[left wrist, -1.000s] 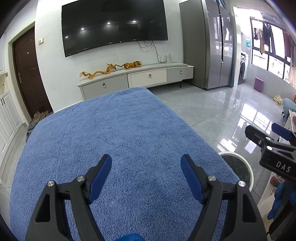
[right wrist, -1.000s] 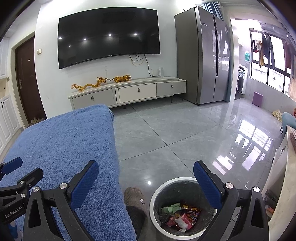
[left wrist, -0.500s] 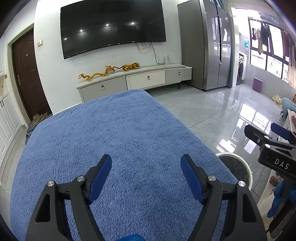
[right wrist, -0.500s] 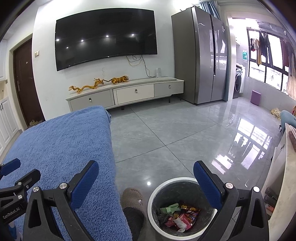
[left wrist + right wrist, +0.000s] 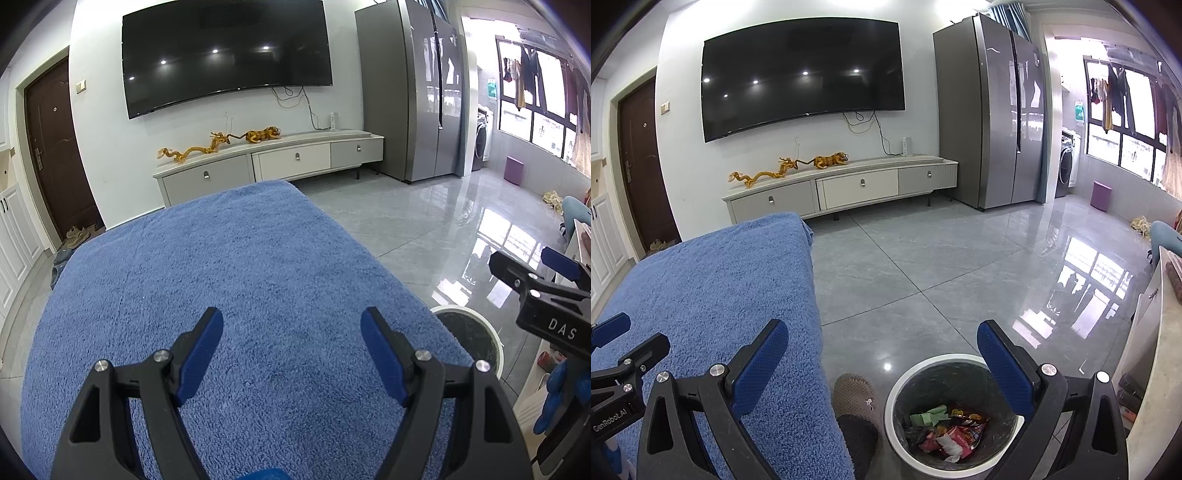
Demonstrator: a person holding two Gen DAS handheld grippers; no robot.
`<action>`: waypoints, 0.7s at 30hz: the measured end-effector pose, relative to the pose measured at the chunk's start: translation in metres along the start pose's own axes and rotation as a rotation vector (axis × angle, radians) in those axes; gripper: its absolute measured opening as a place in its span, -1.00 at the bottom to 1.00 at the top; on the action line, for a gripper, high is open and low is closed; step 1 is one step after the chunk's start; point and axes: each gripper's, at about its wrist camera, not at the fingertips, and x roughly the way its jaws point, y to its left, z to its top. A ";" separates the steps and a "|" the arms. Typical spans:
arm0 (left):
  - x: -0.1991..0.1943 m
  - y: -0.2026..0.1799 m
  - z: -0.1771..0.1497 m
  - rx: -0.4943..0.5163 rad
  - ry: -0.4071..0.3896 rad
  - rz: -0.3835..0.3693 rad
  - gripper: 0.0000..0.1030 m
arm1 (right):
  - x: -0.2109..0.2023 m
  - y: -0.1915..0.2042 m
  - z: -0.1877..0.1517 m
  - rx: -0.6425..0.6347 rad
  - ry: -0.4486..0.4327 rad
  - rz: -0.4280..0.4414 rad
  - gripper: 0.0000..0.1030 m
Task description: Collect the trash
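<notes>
A white-rimmed trash bin [image 5: 897, 387] stands on the floor right of the blue-towel table [image 5: 713, 295]. It holds several wrappers [image 5: 945, 428], red, green and white. My right gripper [image 5: 882, 358] is open and empty above the bin. My left gripper [image 5: 291, 347] is open and empty over the blue towel [image 5: 229, 288]; no trash shows on it. The bin also shows in the left wrist view [image 5: 495, 336], with the right gripper's side [image 5: 543, 295] above it.
A brown slipper [image 5: 855, 395] lies between table and bin. Glossy grey floor tiles [image 5: 942, 266] stretch to a TV cabinet [image 5: 842, 188] and a steel fridge [image 5: 990, 125]. A white counter [image 5: 1156, 369] stands at the right edge.
Both grippers stay open and empty. The views have shifted slightly; the right gripper has drifted a little over the bin.
</notes>
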 end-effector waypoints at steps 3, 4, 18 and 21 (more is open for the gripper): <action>0.000 0.000 0.000 0.003 0.000 0.001 0.47 | 0.000 0.000 0.001 0.003 0.002 0.001 1.00; 0.000 0.000 0.000 0.002 0.001 0.001 0.47 | 0.000 0.000 0.001 0.004 0.002 0.002 1.00; 0.001 -0.001 0.000 0.002 0.000 0.003 0.47 | 0.002 0.001 0.002 0.006 0.006 0.008 1.00; 0.001 -0.001 0.000 0.003 -0.001 0.003 0.47 | 0.002 0.002 0.003 0.004 0.004 0.010 1.00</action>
